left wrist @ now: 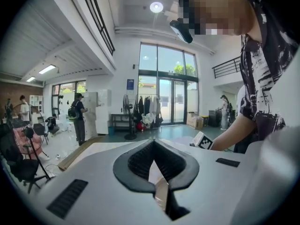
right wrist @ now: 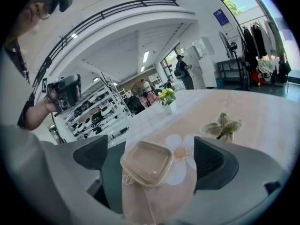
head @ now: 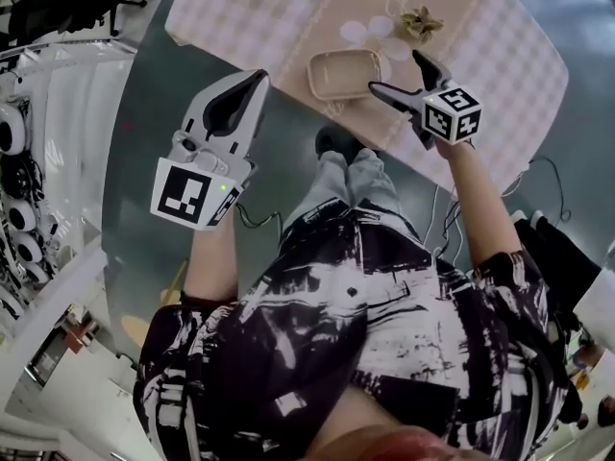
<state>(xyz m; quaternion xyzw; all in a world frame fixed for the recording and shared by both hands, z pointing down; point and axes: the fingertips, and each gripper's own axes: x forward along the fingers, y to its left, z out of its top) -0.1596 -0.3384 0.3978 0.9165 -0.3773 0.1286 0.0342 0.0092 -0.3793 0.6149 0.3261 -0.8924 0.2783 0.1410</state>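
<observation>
My right gripper (head: 396,72) stands open over the near edge of a table (head: 240,17) spread with a pale checked cloth. A shallow beige container (head: 343,73) lies on the cloth just left of its jaws. In the right gripper view the container (right wrist: 147,162) sits beyond and between the spread black pads (right wrist: 213,161), apart from both. My left gripper (head: 252,84) is held off the table over the floor, shut with nothing in it. In the left gripper view its jaws (left wrist: 153,144) meet, pointing into the room.
A dried flower ornament (head: 420,22) lies past the container, also seen as the ornament (right wrist: 221,127) on a printed flower. A small vase of yellow flowers (right wrist: 166,97) stands farther back. White shelves (head: 19,161) line the left. Cables (head: 538,176) run on the floor.
</observation>
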